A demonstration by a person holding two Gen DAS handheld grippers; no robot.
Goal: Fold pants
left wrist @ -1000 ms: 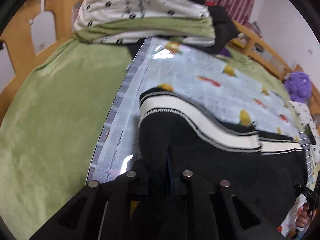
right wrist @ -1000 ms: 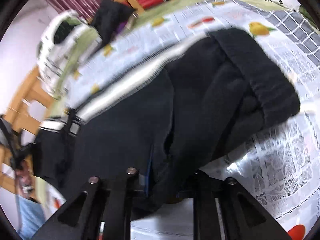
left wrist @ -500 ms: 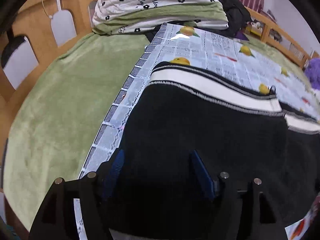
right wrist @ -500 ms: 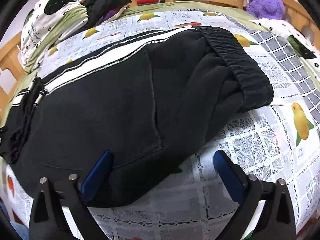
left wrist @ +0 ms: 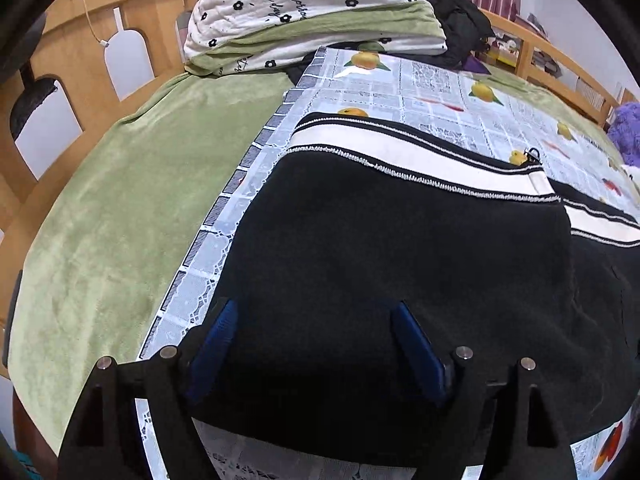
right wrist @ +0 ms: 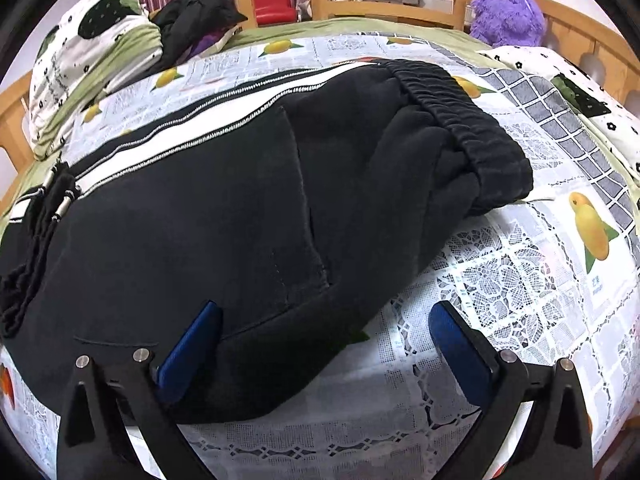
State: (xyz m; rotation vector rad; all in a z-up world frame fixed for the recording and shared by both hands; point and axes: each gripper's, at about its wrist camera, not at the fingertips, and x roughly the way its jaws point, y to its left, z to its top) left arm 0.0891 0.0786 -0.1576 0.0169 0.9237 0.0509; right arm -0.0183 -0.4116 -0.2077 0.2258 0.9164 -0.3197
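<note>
Black pants (left wrist: 400, 248) with a white side stripe (left wrist: 400, 152) lie flat on a fruit-print plastic cloth (left wrist: 432, 84) on a bed. In the right wrist view the pants (right wrist: 224, 208) show their elastic waistband (right wrist: 464, 120) at the right and drawstrings (right wrist: 60, 196) at the left. My left gripper (left wrist: 312, 316) is open and empty, its blue pads over the near edge of the black fabric. My right gripper (right wrist: 324, 316) is open and empty, over the pants' near right edge and the cloth.
A green blanket (left wrist: 112, 216) covers the bed left of the cloth. Folded bedding (left wrist: 312, 12) and dark clothes (right wrist: 192, 20) sit at the head. A wooden bed rail (left wrist: 68, 56) runs around. A purple plush toy (right wrist: 508, 12) sits at the far right.
Both grippers were shut on the pants one second ago; they have let go, opened and drawn back. The pants now lie flat on the cloth.
</note>
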